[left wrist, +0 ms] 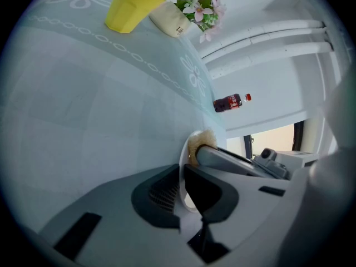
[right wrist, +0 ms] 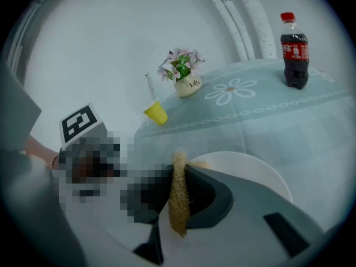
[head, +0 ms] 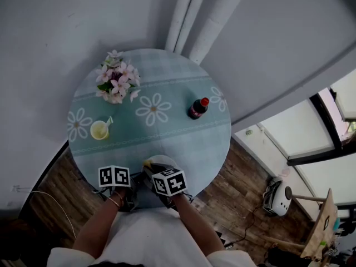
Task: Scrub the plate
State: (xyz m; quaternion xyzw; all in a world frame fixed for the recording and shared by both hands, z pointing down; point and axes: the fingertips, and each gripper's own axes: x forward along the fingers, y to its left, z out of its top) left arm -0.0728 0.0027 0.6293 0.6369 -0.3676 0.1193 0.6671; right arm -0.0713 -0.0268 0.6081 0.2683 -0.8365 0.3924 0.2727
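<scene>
Left gripper [left wrist: 181,189] jaws stand nearly together, clamped on the thin rim of the white plate [right wrist: 253,171], which this gripper's view shows edge-on between the pads. Right gripper [right wrist: 179,188] jaws are likewise narrowly set and pinch a tan fibrous scrub pad [right wrist: 178,207], held upright with its frayed lower end hanging below the pads. The pad sits at the plate's near-left rim, just beside the left gripper's hold.

The plate lies at the near edge of the round table [head: 183,141], directly in front of the person. A yellow cup [head: 99,130], a flower vase [head: 117,78] and a cola bottle [head: 197,108] stand well apart from it, farther back.

Procedure for the scrubbing step, as judged from this arrangement:
- Hold the left clamp firm and steady so the plate cannot slide or rotate.
- Press the pad onto the plate face and work in overlapping strokes toward the far rim.
- Direct force down and inward; the plate is close to the table edge and could be pushed off.

Limits of observation: the point where pad meets plate is covered by the right gripper's body, so contact cannot be confirmed. In the head view the marker cubes cover most of the plate. Whether the clamped rim is raised off the table cannot be told.
</scene>
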